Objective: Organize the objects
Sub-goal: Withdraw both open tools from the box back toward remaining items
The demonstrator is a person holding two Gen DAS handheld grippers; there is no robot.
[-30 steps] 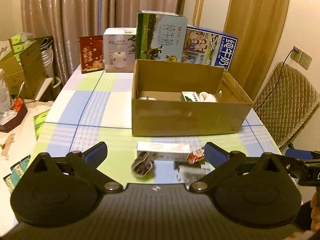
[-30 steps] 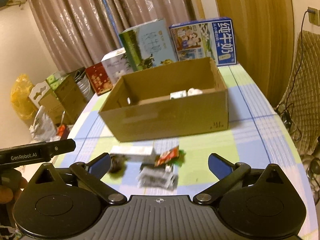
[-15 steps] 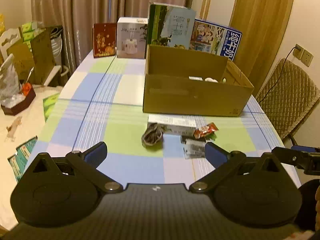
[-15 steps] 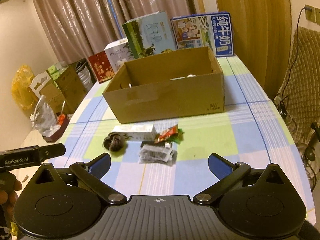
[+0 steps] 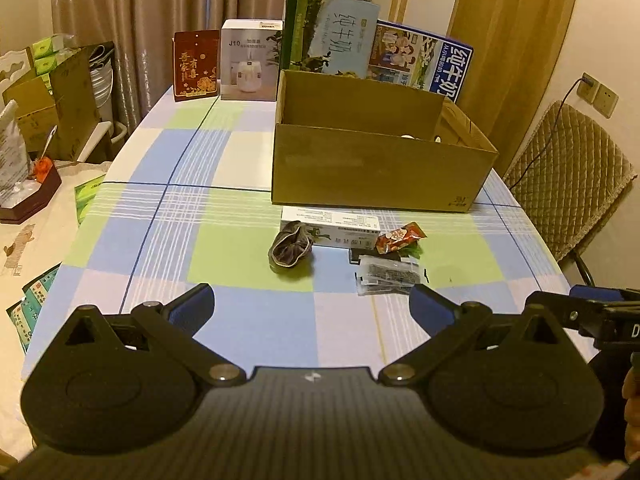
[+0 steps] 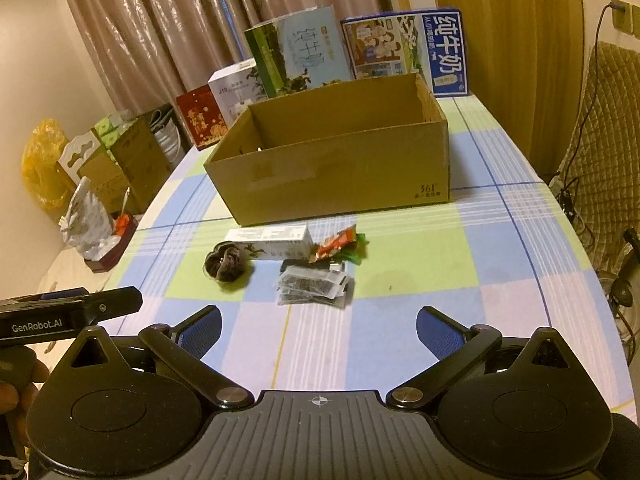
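A: Containers?
B: One open cardboard box (image 5: 380, 176) on the checked tablecloth (image 5: 248, 320), past mid-table. Inside, only white bits peeking over the near wall (can't tell what).

A: Loose stuff, left to right?
B: All just in front of the box. One dark scrunched pouch (image 5: 291, 247), touching the near left end of one long white carton (image 5: 330, 227). Then one red snack packet (image 5: 400, 237) at the carton's right end, green wrapper edge beside it. One clear packet with dark contents (image 5: 388, 278) nearest the cameras, partly over something flat and black.

A: Back row?
B: Four boxes standing behind, along the curtain end: red gift box (image 5: 196, 66), white appliance box (image 5: 250, 66), green milk case (image 5: 330, 38), blue milk case (image 5: 422, 62).

A: Fingers?
B: Left gripper (image 5: 312, 306) spread wide, blue pads far apart, nothing between, hovering over the near table edge, touching nothing. Right gripper (image 6: 318, 328) same: wide apart, empty, short of the clear packet. Each visible at the other view's edge (a hand on the handle too).
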